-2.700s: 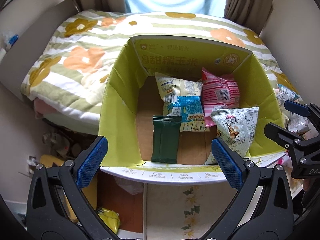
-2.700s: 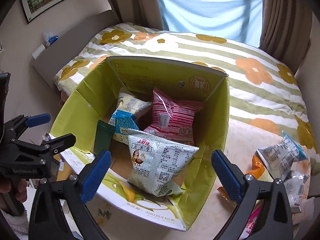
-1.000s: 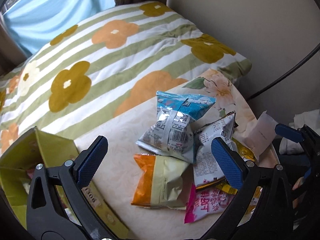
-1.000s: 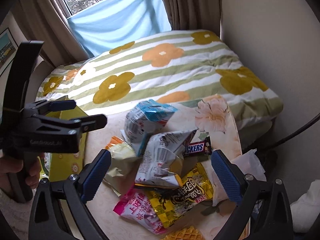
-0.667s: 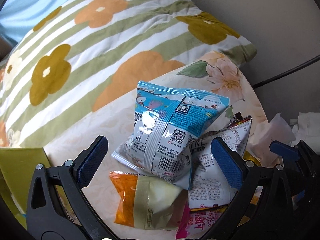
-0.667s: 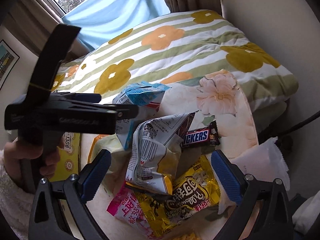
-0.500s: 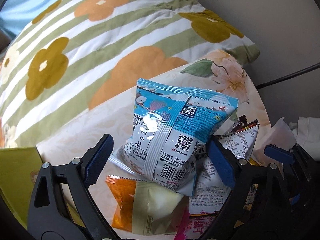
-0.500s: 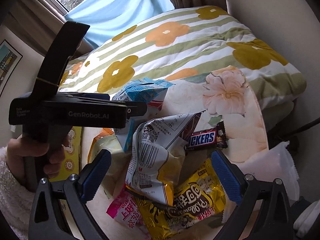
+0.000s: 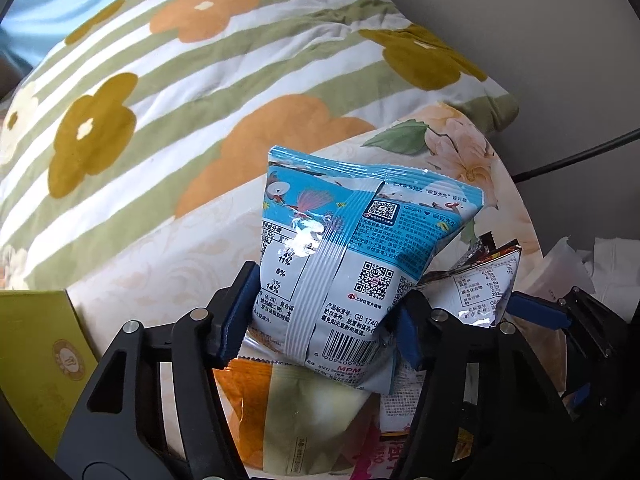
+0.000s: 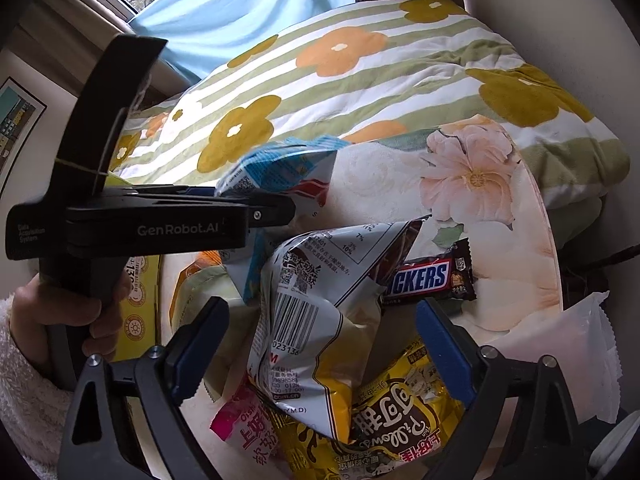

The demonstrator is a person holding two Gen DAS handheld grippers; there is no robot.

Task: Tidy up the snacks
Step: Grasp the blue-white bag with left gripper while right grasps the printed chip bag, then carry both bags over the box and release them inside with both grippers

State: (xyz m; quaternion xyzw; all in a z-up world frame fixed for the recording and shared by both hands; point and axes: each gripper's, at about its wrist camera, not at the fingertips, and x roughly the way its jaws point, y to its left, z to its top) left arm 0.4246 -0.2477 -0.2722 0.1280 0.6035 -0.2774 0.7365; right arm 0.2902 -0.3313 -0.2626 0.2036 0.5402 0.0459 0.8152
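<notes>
My left claw is closing, its pads pressing both sides of the blue snack bag. My right claw is also closing, pads clear of the white-and-yellow bag standing between them on the worktop.

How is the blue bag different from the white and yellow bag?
The blue bag sits between the closing left claw, pads touching its sides; the white and yellow bag sits untouched between the closing right claw. The blue bag looks puffy, the other crumpled. Both show barcodes.
</notes>
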